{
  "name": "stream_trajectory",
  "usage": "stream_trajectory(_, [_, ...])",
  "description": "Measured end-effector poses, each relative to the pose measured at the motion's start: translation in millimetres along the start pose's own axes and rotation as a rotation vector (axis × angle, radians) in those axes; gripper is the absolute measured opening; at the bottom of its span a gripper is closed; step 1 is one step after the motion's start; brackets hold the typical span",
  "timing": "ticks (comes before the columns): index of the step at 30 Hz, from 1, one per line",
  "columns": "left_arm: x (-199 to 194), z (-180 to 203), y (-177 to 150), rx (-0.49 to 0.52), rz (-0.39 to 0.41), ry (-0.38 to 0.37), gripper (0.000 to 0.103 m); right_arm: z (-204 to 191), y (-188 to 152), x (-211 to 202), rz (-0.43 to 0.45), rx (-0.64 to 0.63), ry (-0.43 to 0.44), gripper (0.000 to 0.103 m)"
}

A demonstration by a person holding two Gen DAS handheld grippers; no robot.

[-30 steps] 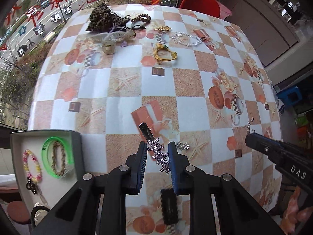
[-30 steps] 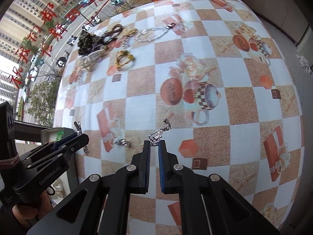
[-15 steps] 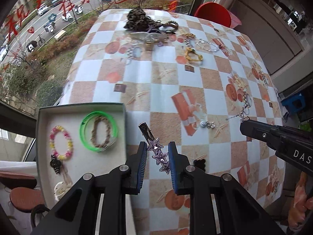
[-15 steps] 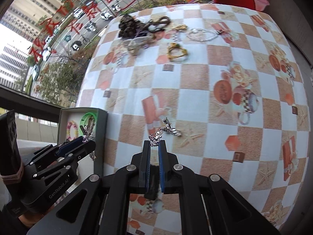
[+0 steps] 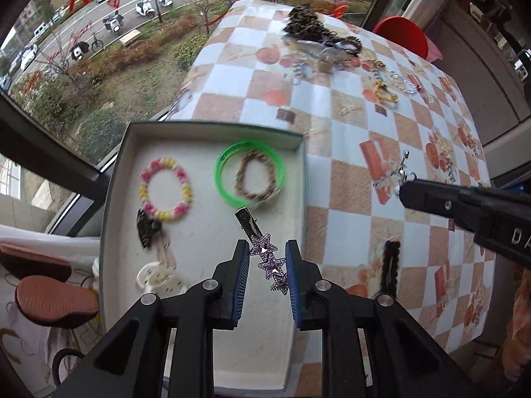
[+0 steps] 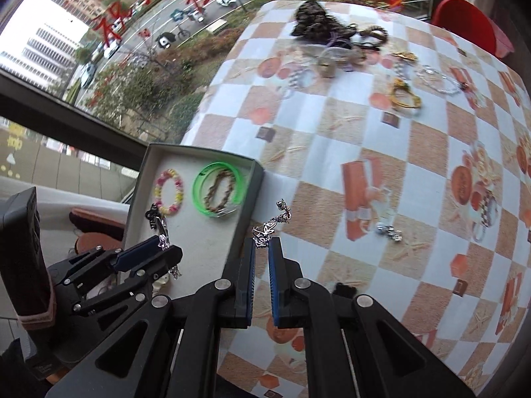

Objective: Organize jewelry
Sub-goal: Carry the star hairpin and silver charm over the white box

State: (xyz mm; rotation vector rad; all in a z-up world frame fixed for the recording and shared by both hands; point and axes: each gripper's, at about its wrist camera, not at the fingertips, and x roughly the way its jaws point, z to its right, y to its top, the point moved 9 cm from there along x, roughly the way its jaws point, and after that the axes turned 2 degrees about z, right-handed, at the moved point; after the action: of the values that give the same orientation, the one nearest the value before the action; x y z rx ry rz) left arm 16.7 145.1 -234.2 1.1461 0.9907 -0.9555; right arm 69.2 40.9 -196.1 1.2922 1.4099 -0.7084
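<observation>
Here, left gripper (image 5: 267, 267) fingers clamp a star hair clip (image 5: 262, 252) above the tray (image 5: 212, 348), right gripper (image 6: 261, 258) fingers pinch a silver chain (image 6: 270, 225) beside its wall.

The right gripper (image 6: 261, 251) pinches a silver filigree chain (image 6: 269, 225) between its blue-padded fingertips, just right of the open grey tray (image 6: 255, 179), while the left gripper (image 6: 162, 252), lower left, clamps a sparkly hair clip (image 6: 163, 240) over it.

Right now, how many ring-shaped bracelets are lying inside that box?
3: a pink-and-yellow beaded bracelet at the left, a green bangle to its right, and a brown braided bracelet lying inside the bangle. None looks hidden.
</observation>
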Motion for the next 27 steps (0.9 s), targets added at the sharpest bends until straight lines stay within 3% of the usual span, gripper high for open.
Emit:
stream_trajectory(13, [26,-40,-57,-0.042,-0.096,0.016,0.026,-55,-6,51,-0.133,-0.078,0.079,0.008])
stream_trajectory(27, [55,-50,-86,-0.059,-0.152,0.026,0.026,-70,-19,122,-0.286,-0.048,0.076,0.008])
